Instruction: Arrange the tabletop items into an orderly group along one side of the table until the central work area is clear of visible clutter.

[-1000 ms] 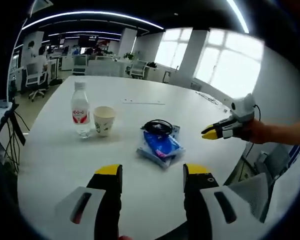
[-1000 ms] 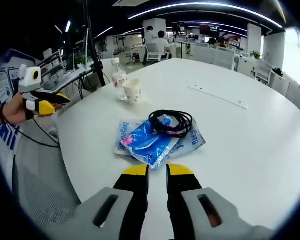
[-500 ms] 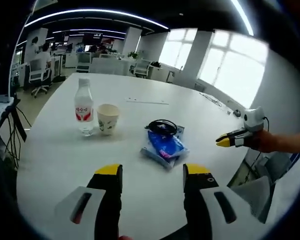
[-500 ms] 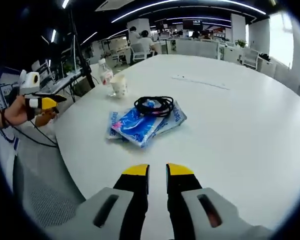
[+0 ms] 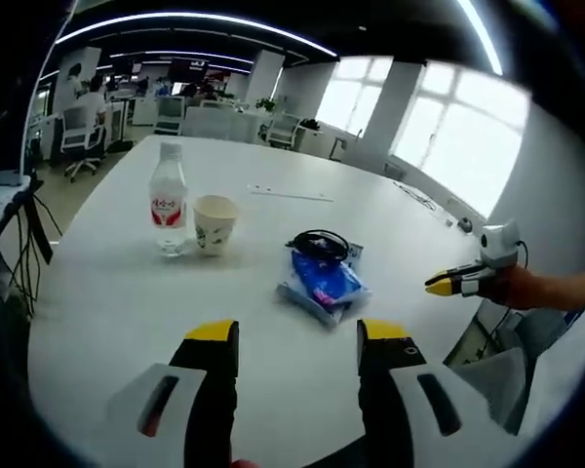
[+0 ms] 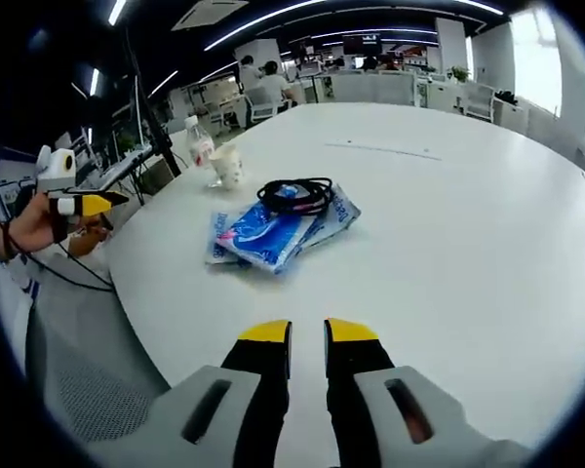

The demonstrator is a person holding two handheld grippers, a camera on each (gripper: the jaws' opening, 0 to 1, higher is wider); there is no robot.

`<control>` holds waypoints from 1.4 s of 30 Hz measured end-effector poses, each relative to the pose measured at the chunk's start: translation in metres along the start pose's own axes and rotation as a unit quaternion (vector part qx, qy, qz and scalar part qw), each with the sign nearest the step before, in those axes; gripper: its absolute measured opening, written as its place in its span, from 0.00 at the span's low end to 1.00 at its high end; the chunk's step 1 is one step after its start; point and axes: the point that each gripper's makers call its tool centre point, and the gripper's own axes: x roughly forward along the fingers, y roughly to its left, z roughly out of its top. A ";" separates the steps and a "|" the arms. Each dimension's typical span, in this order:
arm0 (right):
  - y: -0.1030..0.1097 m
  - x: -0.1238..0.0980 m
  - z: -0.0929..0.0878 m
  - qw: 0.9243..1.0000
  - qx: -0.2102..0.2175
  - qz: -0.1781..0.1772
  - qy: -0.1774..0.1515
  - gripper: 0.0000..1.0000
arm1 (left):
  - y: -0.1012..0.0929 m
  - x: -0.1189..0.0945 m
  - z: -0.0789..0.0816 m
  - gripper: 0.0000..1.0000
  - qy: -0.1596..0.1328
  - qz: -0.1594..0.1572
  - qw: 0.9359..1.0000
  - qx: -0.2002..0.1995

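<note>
On the round white table (image 5: 107, 302) stand a clear water bottle with a red label (image 5: 168, 200) and a paper cup (image 5: 214, 224), side by side. To their right lie blue plastic packets (image 5: 324, 283) with a coiled black cable (image 5: 319, 244) on top. My left gripper (image 5: 298, 336) is open and empty, hovering over the near table edge. My right gripper (image 5: 447, 285) hangs at the table's right edge, away from the packets. In the right gripper view, my right gripper (image 6: 307, 333) is shut on nothing, short of the packets (image 6: 273, 232), cable (image 6: 294, 193), cup (image 6: 226, 166) and bottle (image 6: 200, 144).
A thin white strip (image 5: 291, 193) lies flat on the far part of the table. Office chairs and desks (image 5: 78, 136) stand beyond it, with seated people. A hand holds the left gripper (image 6: 86, 203) off the table's left edge, near dangling cables (image 6: 68, 273).
My right gripper has drawn back from the packets toward the table edge, so they look smaller. The left view shifted slightly. The bottle, cup, packets and cable have stayed put.
</note>
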 end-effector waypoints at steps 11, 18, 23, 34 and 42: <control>0.009 0.016 0.013 1.000 -0.014 0.021 0.001 0.11 | 0.006 -0.006 -0.004 0.49 -0.003 0.008 1.000 -0.014; 0.021 0.031 0.024 0.999 -0.032 0.043 0.000 0.11 | 0.009 -0.010 -0.007 0.49 0.001 0.017 1.000 -0.015; 0.027 0.038 0.029 0.998 -0.040 0.056 0.004 0.12 | 0.014 -0.012 -0.004 0.49 -0.005 0.024 0.999 -0.021; 0.033 0.055 0.048 0.995 -0.062 0.073 0.005 0.12 | 0.016 -0.016 0.000 0.49 -0.017 0.032 0.999 -0.028; 0.038 0.067 0.063 0.993 -0.080 0.085 0.005 0.12 | 0.017 -0.023 -0.002 0.49 -0.020 0.035 0.999 -0.033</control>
